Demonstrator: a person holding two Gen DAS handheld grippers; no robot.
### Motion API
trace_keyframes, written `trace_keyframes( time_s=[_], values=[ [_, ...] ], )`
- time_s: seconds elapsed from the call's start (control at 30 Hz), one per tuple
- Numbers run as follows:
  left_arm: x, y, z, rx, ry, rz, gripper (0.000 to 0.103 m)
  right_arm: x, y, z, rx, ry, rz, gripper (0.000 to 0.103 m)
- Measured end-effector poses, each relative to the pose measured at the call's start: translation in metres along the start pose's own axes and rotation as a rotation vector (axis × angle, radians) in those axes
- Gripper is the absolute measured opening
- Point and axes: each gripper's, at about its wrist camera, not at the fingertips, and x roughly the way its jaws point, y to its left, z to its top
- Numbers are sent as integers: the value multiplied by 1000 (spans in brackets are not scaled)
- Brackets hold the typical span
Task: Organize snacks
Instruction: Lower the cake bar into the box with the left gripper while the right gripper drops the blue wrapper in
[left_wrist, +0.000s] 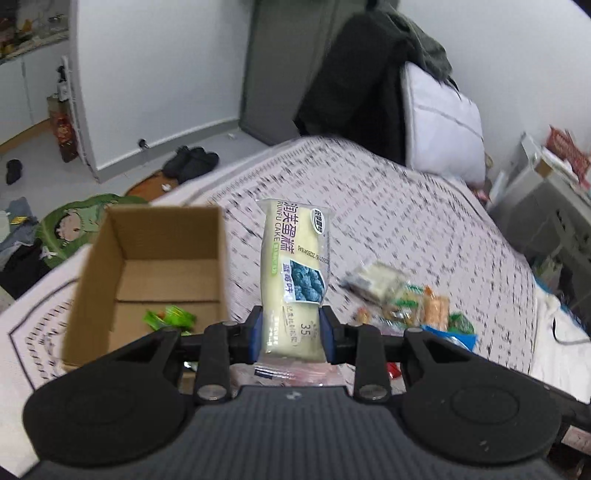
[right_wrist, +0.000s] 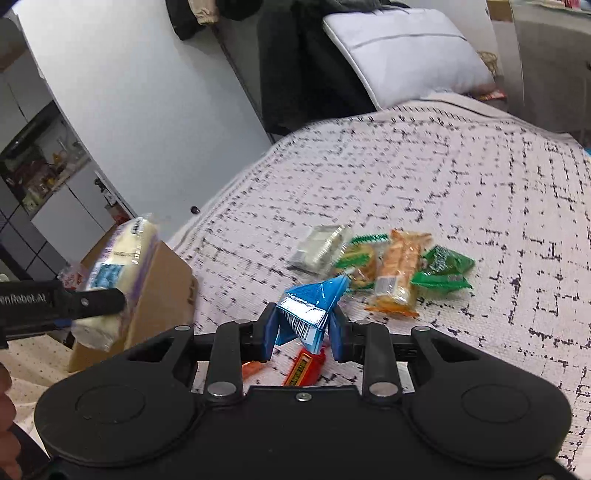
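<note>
My left gripper (left_wrist: 291, 314) is shut on the lower end of a pale blueberry cake packet (left_wrist: 293, 251), which stands up above the patterned bedspread. Just left of it sits an open cardboard box (left_wrist: 96, 266) with a green packet (left_wrist: 170, 319) on its floor. My right gripper (right_wrist: 303, 317) is shut on a crumpled blue packet (right_wrist: 314, 299), held a little above the bed. In the right wrist view the cake packet (right_wrist: 122, 254) hangs over the box (right_wrist: 162, 291). Loose on the bed lie a silver packet (right_wrist: 319, 249), an orange packet (right_wrist: 400, 273), a green packet (right_wrist: 445, 267) and a red one (right_wrist: 304, 365).
A white pillow (left_wrist: 443, 122) and dark clothing (left_wrist: 369, 74) are heaped at the head of the bed. The bed's left edge drops to a floor with black slippers (left_wrist: 192, 162) and a green mat (left_wrist: 74, 225). Shelving and boxes (left_wrist: 546, 192) stand to the right.
</note>
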Motion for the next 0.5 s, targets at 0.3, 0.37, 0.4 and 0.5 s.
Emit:
trace_keyframes(
  time_s=[0.3,0.37,0.4,0.5],
  values=[
    [-37,45,16,-63,-76,33,31,-23,29,12,-10,-66,47,28],
    [-42,55,19,-80,-86,40,31,-26,39,15,-17,-75,55,28],
    [-45,60,20,-87,-90,42,31,-28,43,15,-23,-79,56,28],
    [-53,74,21,-103,-106,46,31,-30,54,17,-41,-87,56,28]
  ],
)
